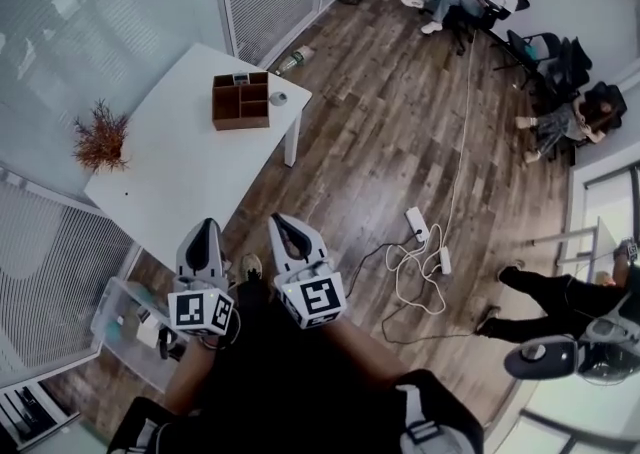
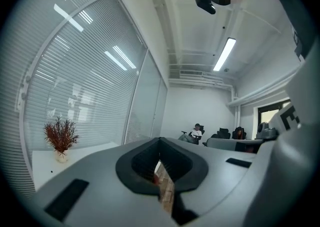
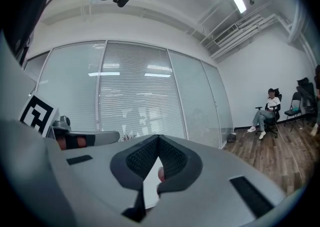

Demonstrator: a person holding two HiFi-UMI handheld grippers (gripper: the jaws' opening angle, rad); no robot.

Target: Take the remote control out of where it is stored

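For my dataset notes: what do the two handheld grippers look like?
The left gripper and right gripper have light grey bodies with black ribbed pads, and each carries a cube of black-and-white square markers. The person's clothing is dark.

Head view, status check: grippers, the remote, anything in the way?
Left gripper and right gripper: fingers shut, both empty, short of the white table. Wooden organizer box at the table's far end, untouched; remote not made out. Nothing blocking the approach.
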